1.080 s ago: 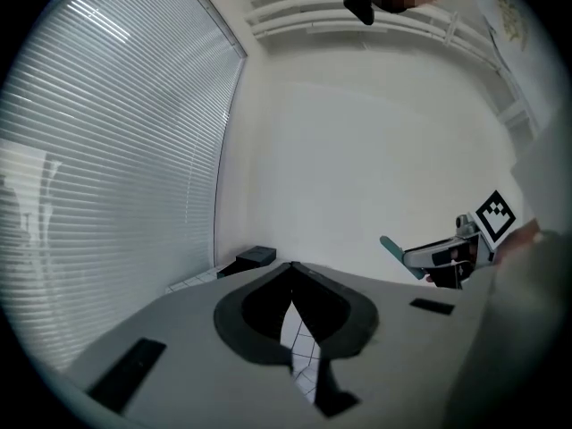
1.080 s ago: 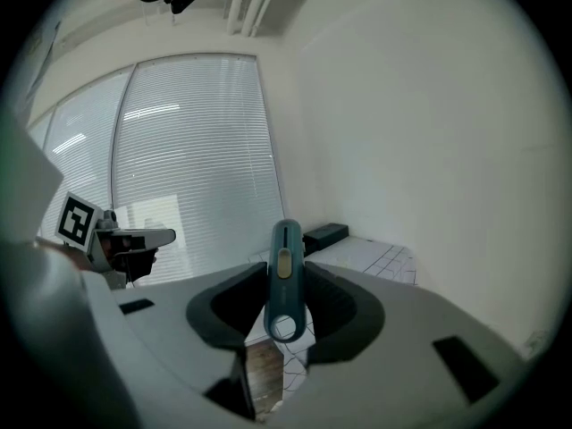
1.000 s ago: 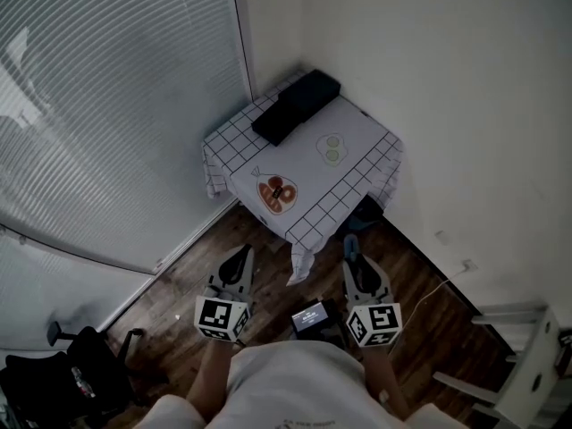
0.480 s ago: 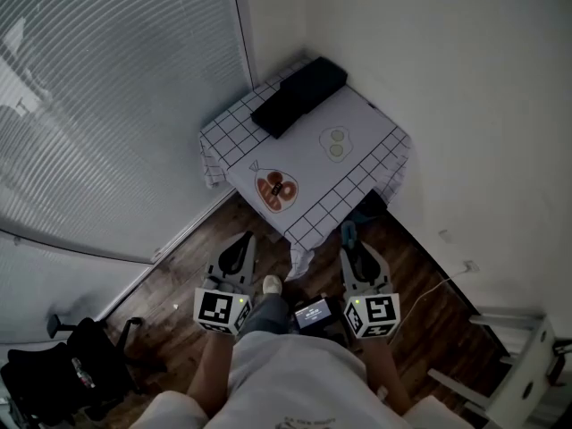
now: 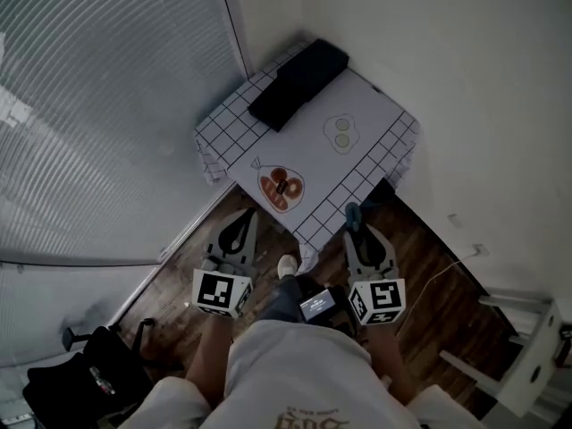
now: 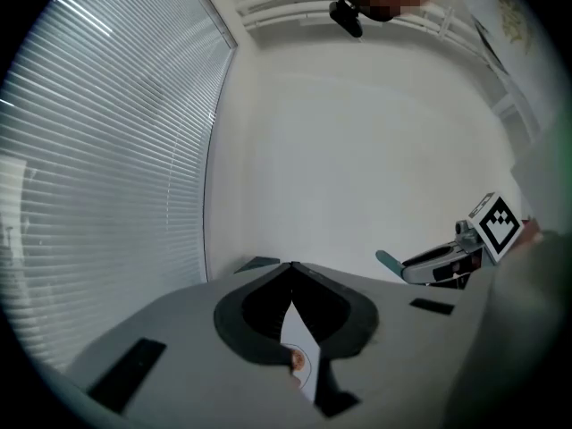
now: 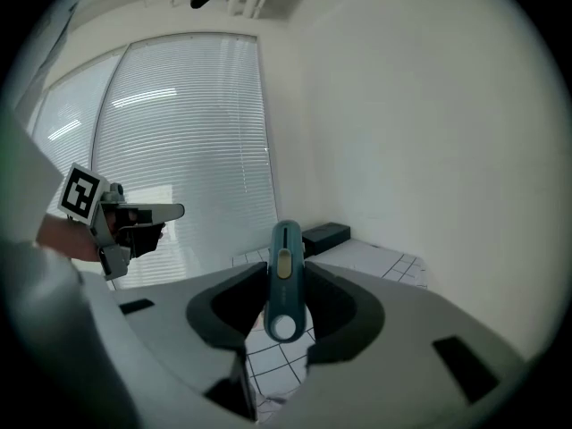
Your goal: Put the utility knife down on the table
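The teal utility knife (image 7: 284,280) stands up between the jaws of my right gripper (image 7: 284,315), which is shut on its handle. In the head view the knife (image 5: 352,214) pokes out past that gripper (image 5: 357,232), just short of the table's near edge. The small table (image 5: 371,105) wears a white cloth with a black grid border. My left gripper (image 5: 239,232) hovers over the wood floor, short of the table's near corner, its jaws shut with nothing in them; its tips (image 6: 290,266) meet. The left gripper view also catches the knife (image 6: 390,260).
A long black box (image 5: 298,83) lies at the table's far corner. Window blinds (image 5: 98,105) run along the left and a white wall (image 5: 483,88) on the right. A white chair frame (image 5: 527,356) stands bottom right, dark gear (image 5: 80,378) bottom left. My shoe (image 5: 287,266) is below the table.
Both grippers have moved forward toward the table, and the table now sits closer in the head view. A shoe has stepped into view between the grippers. The knife stays gripped.
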Available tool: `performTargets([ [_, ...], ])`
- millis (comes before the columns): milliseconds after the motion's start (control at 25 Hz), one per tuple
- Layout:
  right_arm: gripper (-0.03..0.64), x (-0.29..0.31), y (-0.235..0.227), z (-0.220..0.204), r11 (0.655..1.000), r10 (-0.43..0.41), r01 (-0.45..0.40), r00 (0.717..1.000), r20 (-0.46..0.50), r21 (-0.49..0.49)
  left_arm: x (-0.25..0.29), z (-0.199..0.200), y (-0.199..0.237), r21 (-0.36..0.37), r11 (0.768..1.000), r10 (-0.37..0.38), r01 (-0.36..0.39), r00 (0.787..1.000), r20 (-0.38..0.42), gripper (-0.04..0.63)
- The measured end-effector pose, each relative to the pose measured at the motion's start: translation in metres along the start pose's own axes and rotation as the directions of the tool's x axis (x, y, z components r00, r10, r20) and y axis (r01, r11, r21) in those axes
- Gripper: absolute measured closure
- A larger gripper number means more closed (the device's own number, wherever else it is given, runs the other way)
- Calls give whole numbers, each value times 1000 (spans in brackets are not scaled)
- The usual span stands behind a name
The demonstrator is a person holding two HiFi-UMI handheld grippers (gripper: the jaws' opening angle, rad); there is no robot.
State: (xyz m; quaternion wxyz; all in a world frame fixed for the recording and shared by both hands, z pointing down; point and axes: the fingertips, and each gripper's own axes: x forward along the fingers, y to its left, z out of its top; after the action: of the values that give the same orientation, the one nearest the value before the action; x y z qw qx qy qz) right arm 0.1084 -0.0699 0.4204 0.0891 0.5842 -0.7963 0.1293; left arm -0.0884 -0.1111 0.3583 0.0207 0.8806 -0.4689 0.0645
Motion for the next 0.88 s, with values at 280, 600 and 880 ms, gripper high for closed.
performTargets([
  [280,482,22,-1,2,1000,-15,15,1000,-24,5,21,-1,9,-13,999,-35,35,999,7,588],
  [600,482,42,1,1,1000,-21,21,999,-50,3,40,-8,15,-26,997,-71,71,997,2,588],
  [880,482,49,-4,-8,999,-32,33,996,-85,11,54,-18,17,-27,995,-95,94,995,-25,586],
])
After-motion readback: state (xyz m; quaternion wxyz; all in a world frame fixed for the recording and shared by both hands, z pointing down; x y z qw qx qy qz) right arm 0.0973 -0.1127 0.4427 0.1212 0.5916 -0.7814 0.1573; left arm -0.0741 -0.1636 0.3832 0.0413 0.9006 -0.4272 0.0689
